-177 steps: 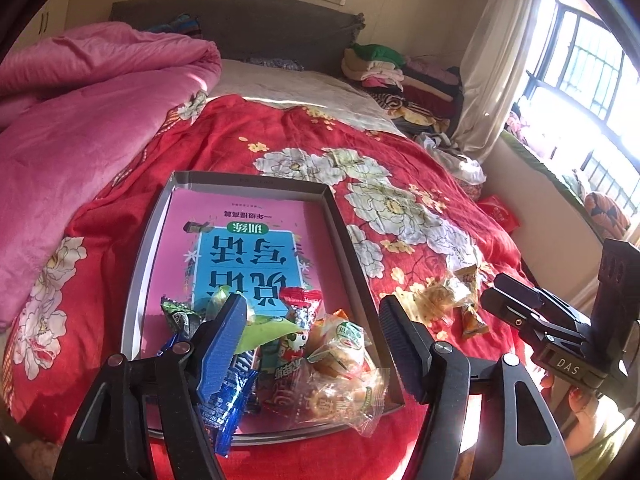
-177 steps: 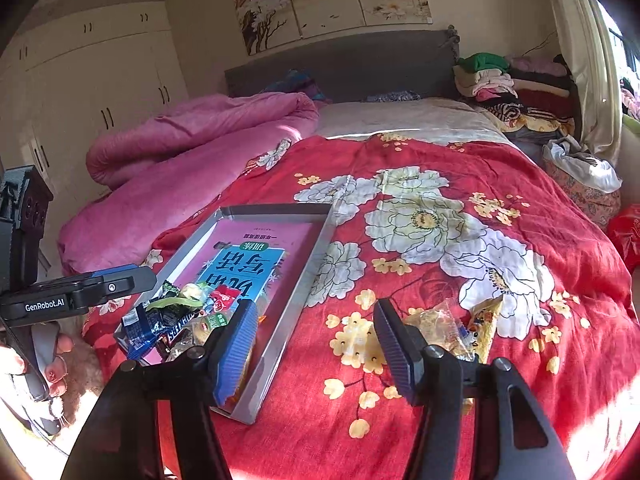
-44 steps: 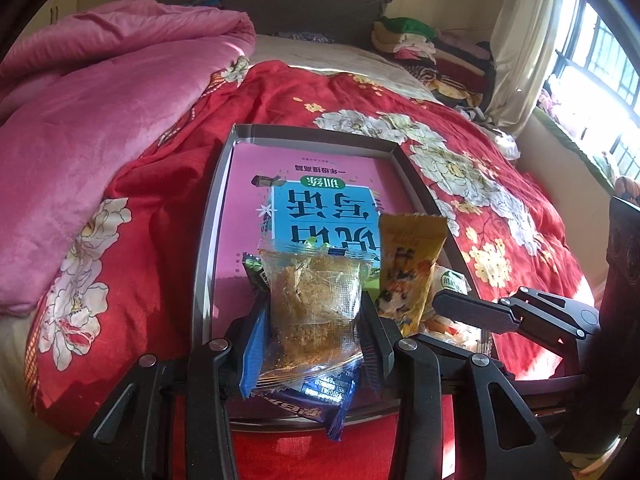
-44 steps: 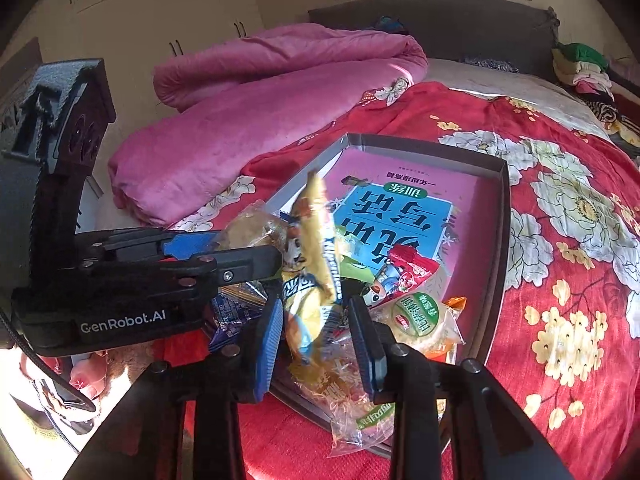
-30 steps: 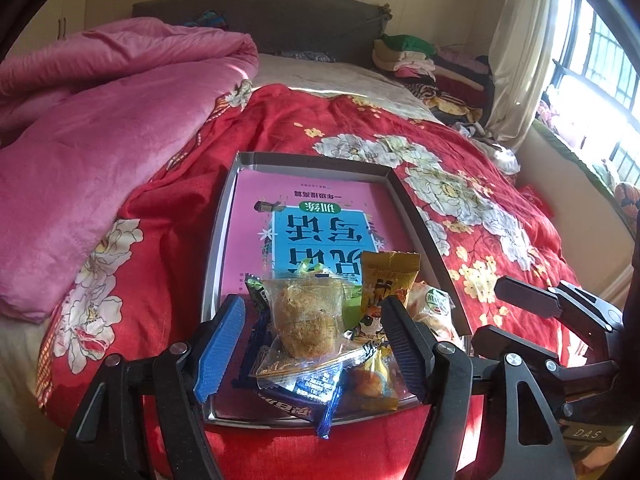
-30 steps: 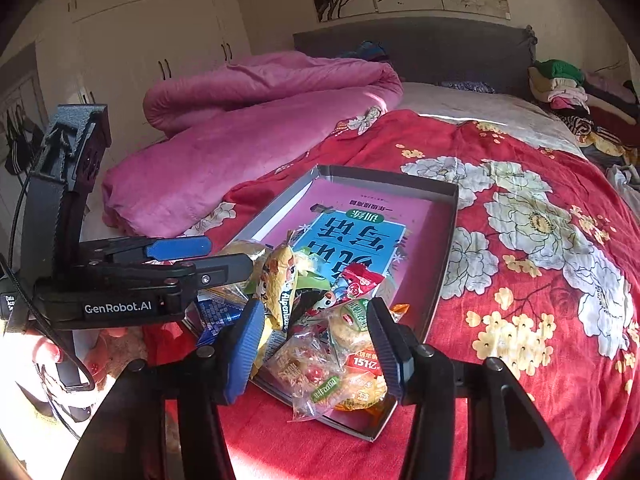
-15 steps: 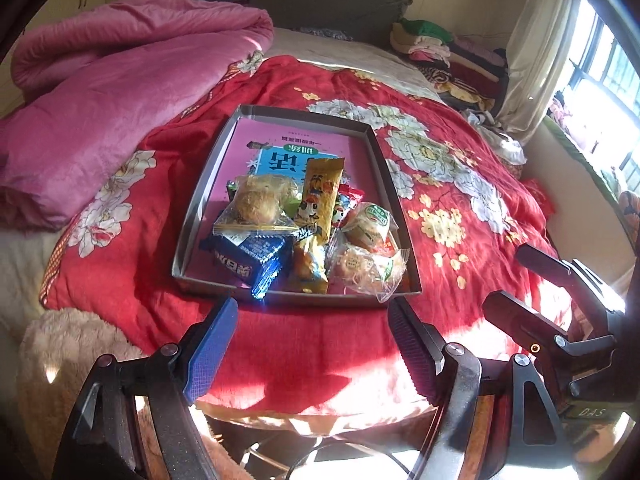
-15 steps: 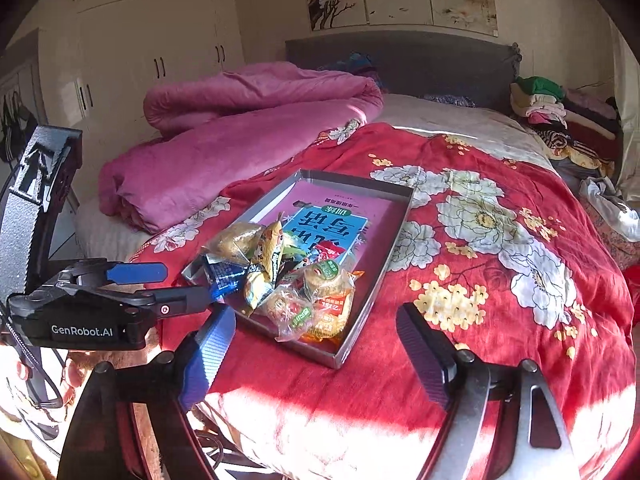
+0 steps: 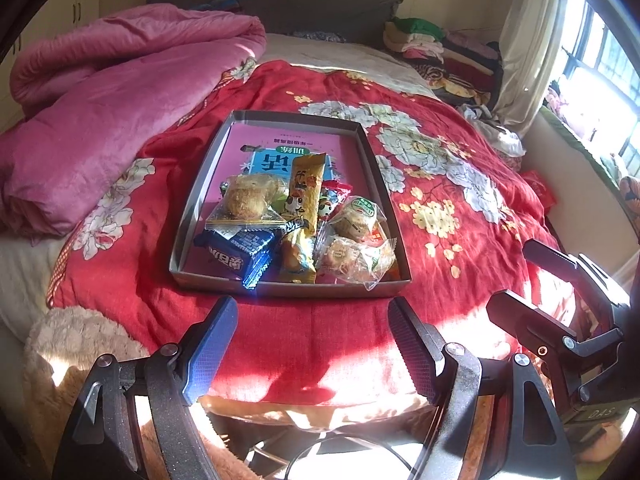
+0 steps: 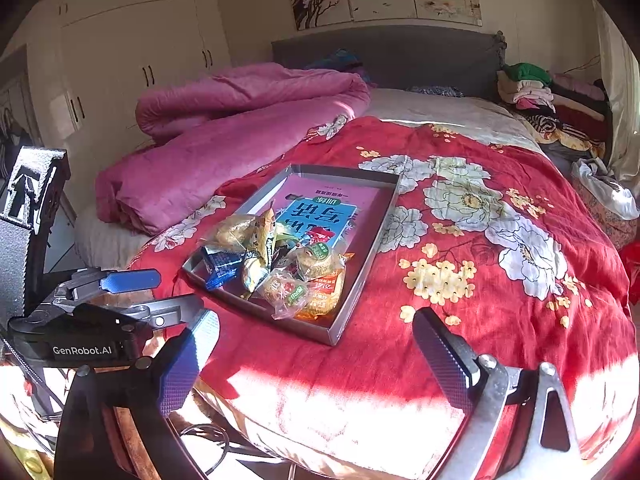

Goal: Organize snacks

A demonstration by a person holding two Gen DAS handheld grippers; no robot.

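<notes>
A grey tray (image 9: 192,204) lies on the red floral bedspread, also in the right wrist view (image 10: 370,248). In its near half lies a pile of snacks: a clear-wrapped cake (image 9: 244,200), a yellow packet (image 9: 304,188), a blue packet (image 9: 236,254) and round wrapped pastries (image 9: 354,220). The pile also shows in the right wrist view (image 10: 280,268). My left gripper (image 9: 312,332) is open and empty, held back from the bed's near edge. My right gripper (image 10: 316,348) is open and empty, also off the near edge.
A pink quilt (image 9: 100,112) is bunched on the bed's left side. Folded clothes (image 9: 440,48) are stacked by the headboard at the right. A fluffy rug (image 9: 72,344) and cables (image 9: 320,456) lie on the floor below. White wardrobes (image 10: 120,64) stand at left.
Both grippers let go of their snacks into the tray, opened wide and drew back from the tray to beyond the bed's near edge.
</notes>
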